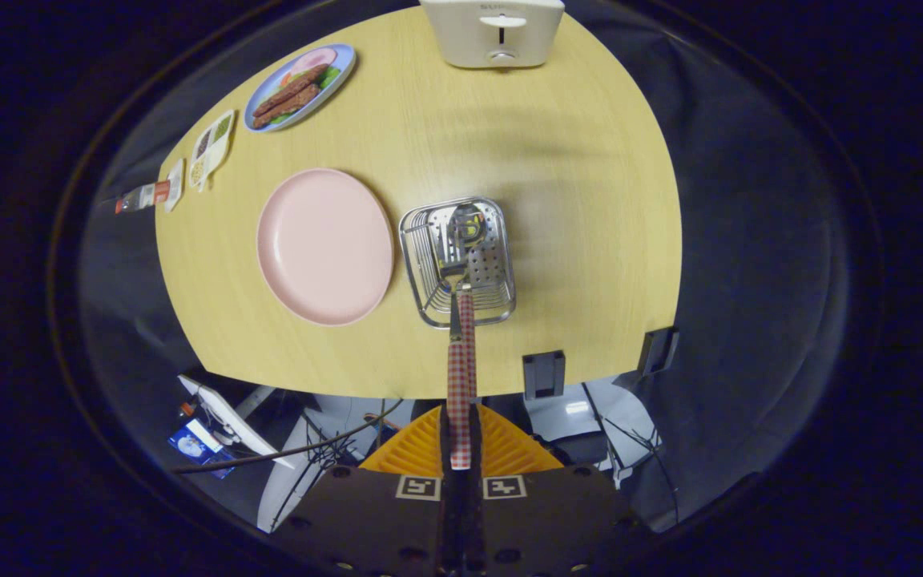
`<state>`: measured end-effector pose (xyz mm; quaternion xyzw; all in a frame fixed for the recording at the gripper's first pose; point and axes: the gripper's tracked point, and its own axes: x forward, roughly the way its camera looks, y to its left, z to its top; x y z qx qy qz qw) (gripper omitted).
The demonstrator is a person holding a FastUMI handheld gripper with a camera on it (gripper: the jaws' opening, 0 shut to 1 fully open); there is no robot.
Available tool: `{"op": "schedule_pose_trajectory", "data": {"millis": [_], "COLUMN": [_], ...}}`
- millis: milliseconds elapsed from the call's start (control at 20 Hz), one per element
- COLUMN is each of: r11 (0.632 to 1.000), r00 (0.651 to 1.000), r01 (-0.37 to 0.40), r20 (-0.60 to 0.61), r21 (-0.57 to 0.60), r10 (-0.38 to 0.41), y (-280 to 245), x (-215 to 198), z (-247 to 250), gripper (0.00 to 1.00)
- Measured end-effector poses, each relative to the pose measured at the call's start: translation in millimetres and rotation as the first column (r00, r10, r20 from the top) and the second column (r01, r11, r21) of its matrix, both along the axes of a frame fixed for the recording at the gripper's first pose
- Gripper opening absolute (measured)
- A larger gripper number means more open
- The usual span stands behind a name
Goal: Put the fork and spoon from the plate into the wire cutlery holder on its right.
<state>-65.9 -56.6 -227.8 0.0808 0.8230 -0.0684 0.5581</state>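
The hand-held gripper (pixel 460 449) is hanging above the near edge of the pale wooden round table (pixel 574 160), its two fingers pressed together on a long utensil handle wrapped in red-and-white checked pattern (pixel 460 385). That handle is running forward from between the fingers to shiny metal heads that are sitting inside the silver wire cutlery holder with a perforated plate (pixel 457 260); a spoon bowl (pixel 468 226) is gleaming near the holder's far side, and a second metal head (pixel 452 271) is lying just below it, though whether this is the fork is hard to tell. Two checked handles seem to be overlapping at the holder's near rim. The round pink plate (pixel 325 246) is lying bare just to the left of the holder, close to it but not touching. Beyond the plate, a blue oval dish of toy sausages and greens (pixel 300 86) is resting near the table's far left edge, with small white sachets (pixel 211 148) beside it. A cream-coloured boxy appliance (pixel 493 30) is standing at the far edge.
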Motion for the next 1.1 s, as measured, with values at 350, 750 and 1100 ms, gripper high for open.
{"op": "schedule_pose_trajectory", "data": {"millis": [350, 750, 1100], "r11": [0.999, 0.998, 0.993], "r00": [0.999, 0.945, 0.729], "r01": [0.034, -0.053, -0.103], "r20": [-0.004, 0.323, 0.675], "r21": [0.009, 0.017, -0.055], "r10": [-0.034, 0.044, 0.113], "y": [3, 12, 25], "x": [15, 69, 111], "z": [-5, 10, 34], "gripper": [0.12, 0.54, 0.87]}}
